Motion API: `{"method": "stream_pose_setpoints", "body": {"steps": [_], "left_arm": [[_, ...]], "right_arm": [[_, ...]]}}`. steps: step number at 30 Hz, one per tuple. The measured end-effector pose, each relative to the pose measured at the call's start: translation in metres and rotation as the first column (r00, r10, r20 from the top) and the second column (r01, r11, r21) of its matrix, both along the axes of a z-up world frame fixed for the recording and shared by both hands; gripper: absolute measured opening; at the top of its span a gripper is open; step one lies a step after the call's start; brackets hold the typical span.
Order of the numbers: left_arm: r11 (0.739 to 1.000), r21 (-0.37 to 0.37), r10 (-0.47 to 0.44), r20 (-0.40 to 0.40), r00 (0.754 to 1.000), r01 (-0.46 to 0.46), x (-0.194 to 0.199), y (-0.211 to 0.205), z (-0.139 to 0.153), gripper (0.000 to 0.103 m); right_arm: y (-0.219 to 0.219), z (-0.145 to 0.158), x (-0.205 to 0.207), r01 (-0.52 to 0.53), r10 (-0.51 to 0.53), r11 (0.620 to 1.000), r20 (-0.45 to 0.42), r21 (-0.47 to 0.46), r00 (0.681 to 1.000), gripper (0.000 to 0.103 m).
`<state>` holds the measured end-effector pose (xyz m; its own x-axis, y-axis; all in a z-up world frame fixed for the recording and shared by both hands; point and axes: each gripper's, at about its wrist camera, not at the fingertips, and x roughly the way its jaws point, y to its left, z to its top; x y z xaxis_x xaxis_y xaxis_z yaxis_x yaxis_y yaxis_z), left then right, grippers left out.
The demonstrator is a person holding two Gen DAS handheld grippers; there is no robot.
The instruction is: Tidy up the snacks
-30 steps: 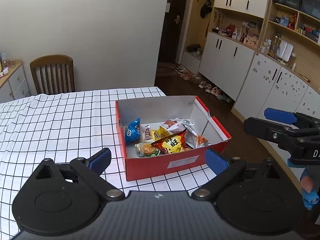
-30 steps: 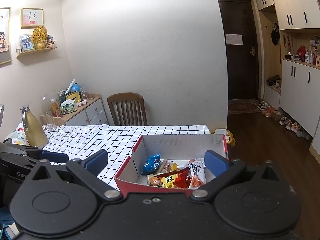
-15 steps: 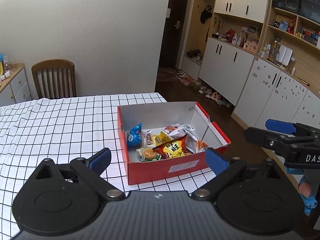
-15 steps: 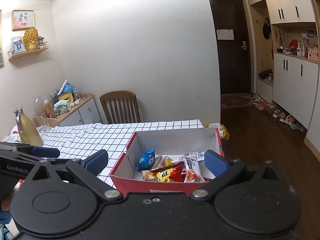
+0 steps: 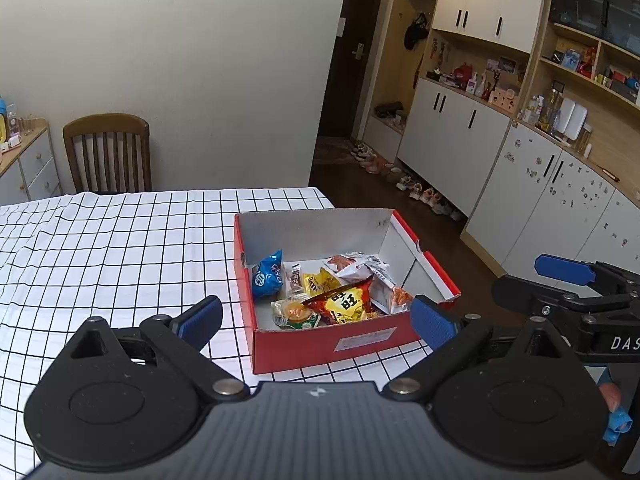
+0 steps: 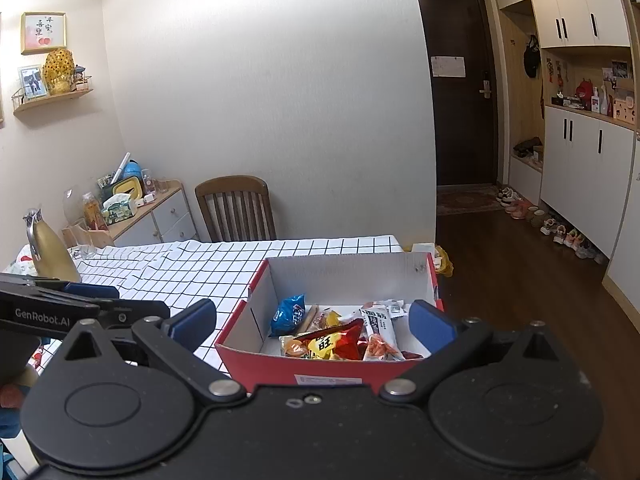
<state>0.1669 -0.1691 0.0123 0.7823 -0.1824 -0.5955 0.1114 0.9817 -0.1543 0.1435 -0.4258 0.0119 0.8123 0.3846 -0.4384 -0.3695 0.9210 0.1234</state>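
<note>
Left gripper (image 5: 316, 316) and right gripper (image 6: 312, 322): jaws wide, empty. At 12 o'clock, the red cardboard box (image 5: 332, 346) on the checked-cloth bench (image 5: 120, 248) holds loose snack packets (image 5: 348, 300). Risk: slick overlapping wrappers may slip or lift together.

Snack packets (image 5: 336, 296) heaped inside open red box (image 5: 320, 346)

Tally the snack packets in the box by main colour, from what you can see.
In the red box, as far as the pile shows:
Blue: 1, the blue packet
Yellow: 1, the yellow packet
Red and yellow: 1, the red bag
White: 2, the white packets
Clear: 2, the burger packet and the slim packet
Total: 7; more may be hidden.
</note>
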Motion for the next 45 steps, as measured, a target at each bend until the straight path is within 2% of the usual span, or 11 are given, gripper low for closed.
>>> {"method": "stream_pose_setpoints", "body": {"steps": [18, 45], "left_arm": [[1.0, 0.012, 0.0, -0.001, 1.0, 0.0, 0.003, -0.002, 0.0, 0.101], [0.999, -0.015, -0.045, -0.009, 0.999, 0.045, 0.008, -0.013, -0.001, 0.101]], "right_arm": [[0.0, -0.001, 0.004, 0.0, 0.0, 1.0, -0.007, 0.008, 1.0, 0.103], [-0.004, -0.002, 0.009, 0.021, -0.021, 1.0, -0.019, -0.007, 1.0, 0.103]]}}
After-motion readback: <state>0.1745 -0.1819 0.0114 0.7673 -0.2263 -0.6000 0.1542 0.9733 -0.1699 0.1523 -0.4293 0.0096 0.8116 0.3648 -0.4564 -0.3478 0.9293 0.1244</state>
